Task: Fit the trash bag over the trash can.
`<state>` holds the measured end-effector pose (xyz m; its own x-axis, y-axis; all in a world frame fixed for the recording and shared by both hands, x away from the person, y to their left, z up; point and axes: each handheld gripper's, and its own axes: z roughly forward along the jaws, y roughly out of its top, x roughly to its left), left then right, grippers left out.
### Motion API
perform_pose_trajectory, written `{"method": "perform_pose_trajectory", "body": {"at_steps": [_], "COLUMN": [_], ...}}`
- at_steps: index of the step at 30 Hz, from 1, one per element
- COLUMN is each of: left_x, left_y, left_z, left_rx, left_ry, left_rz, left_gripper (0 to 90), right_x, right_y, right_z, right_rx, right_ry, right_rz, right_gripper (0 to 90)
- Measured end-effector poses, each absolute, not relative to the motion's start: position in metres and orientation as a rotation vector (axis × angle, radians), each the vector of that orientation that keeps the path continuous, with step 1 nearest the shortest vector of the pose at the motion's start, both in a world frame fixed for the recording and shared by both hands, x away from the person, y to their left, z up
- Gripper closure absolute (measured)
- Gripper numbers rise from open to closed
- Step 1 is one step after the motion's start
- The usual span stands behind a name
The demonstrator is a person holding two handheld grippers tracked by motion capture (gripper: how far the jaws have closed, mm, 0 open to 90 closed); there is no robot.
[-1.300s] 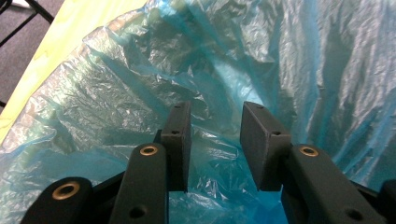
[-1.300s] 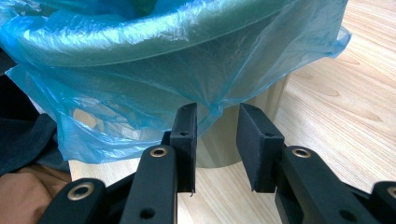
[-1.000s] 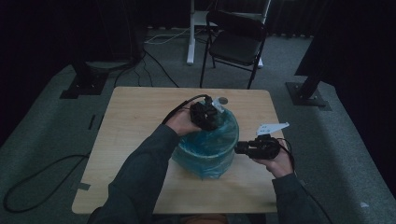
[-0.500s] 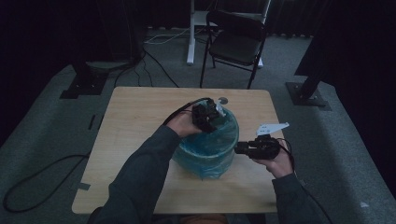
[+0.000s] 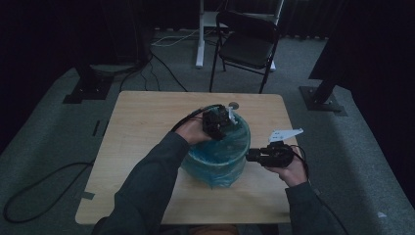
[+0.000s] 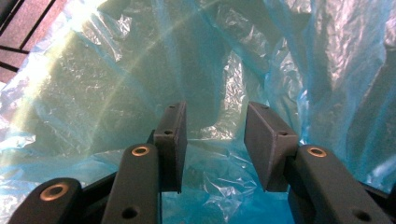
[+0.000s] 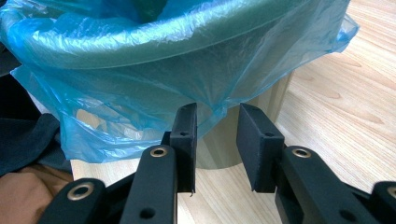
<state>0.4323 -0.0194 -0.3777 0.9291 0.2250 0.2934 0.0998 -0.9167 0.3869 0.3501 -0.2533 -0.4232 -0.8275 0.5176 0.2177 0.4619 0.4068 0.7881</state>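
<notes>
A dark room with grey carpet, one black folding chair at the far side and a pale wooden tabletop in the middle. In the high view a single bin stands near the right middle of the tabletop, lined with one blue plastic bag whose edge is already folded over the rim. The left gripper reaches into the far side of the bin; the right gripper waits at its right flank.

Left gripper view: jaws spread, having just been opening, with only loose bag film behind them — nothing pinched.

Right gripper view: jaws parted just short of the bag's hanging hem and the bin wall, gripping nothing.

By my reading the lining is mostly done — what remains is smoothing the inside and tidying the skirt.
</notes>
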Motion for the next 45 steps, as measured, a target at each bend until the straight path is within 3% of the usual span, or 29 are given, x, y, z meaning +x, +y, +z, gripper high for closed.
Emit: {"method": "perform_pose_trajectory", "body": {"at_steps": [24,45], "left_x": [0.432,0.426], "left_y": [-0.022,0.028], "left_z": [-0.38,-0.341], "left_rx": [2.751,2.415], "left_ry": [0.223,0.346], "left_rz": [0.487,0.467], "left_gripper": [58.9,58.7], "right_x": [0.349,0.349], "right_y": [-0.255,-0.263], "right_z": [-0.422,-0.421], "right_rx": [0.904,0.923], "right_ry": [2.575,2.543], "right_rz": [1.422,1.446], "right_gripper": [68.2,66.4]}}
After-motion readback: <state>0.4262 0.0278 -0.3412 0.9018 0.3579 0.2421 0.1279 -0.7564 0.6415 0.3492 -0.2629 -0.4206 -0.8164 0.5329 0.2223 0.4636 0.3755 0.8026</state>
